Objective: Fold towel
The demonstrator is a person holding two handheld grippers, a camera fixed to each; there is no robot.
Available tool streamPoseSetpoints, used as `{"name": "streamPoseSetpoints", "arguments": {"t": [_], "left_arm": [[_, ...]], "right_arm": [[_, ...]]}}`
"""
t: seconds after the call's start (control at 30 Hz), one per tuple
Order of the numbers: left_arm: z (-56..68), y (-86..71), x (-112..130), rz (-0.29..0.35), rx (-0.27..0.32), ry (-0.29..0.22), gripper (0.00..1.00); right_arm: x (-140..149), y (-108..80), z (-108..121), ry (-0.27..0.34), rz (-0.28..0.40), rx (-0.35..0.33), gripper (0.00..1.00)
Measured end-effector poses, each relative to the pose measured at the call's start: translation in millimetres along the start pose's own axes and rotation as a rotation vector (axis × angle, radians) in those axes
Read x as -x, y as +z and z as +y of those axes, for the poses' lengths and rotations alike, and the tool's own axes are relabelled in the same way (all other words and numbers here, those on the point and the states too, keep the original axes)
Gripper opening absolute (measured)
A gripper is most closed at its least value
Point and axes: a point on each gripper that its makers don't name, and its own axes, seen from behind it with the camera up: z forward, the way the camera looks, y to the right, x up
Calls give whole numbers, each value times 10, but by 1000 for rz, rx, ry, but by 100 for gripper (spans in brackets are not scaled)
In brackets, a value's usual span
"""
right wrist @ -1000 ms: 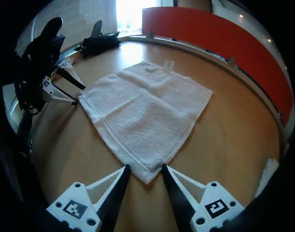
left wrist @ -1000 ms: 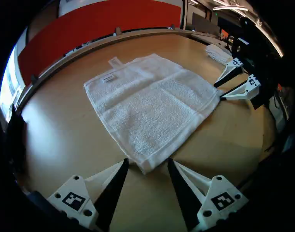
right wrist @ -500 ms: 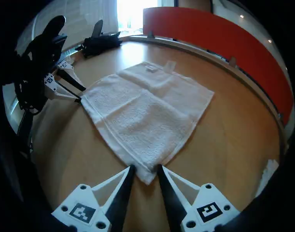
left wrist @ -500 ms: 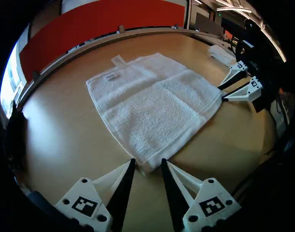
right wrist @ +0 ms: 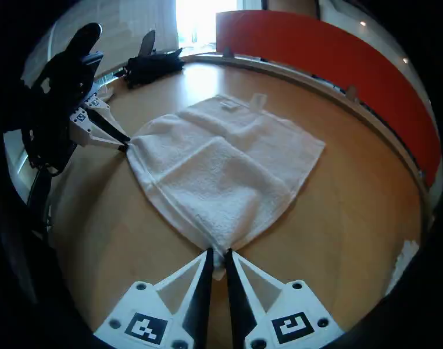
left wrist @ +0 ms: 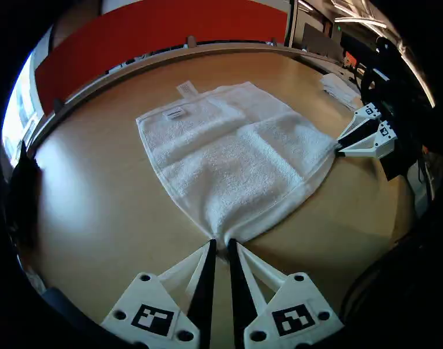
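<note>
The white terry towel (left wrist: 233, 157) lay flat in the middle of the wooden surface (left wrist: 93, 192), soft and looped, with a woven hem. The left gripper (left wrist: 220, 251) and right gripper (right wrist: 217, 260) each had jaws pinched narrow on a neighbouring corner. A clean fold likely needed both corners lifted together, the hem kept taut, and carried level toward the surface's far edge.

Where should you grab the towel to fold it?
At two neighbouring corners, coming in low from outside each. The towel lies flat on the table, so corners are the easiest bits to pinch; the left tongs and right tongs each grip one.
</note>
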Motion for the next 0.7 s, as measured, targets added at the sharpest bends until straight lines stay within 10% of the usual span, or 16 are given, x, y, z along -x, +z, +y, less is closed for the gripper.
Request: {"name": "streamPoseSetpoints", "arguments": {"t": [0.7], "left_arm": [[48, -300, -237, 32, 0, -67, 14]], "right_arm": [[-386, -286, 110, -18, 80, 44, 15]]}}
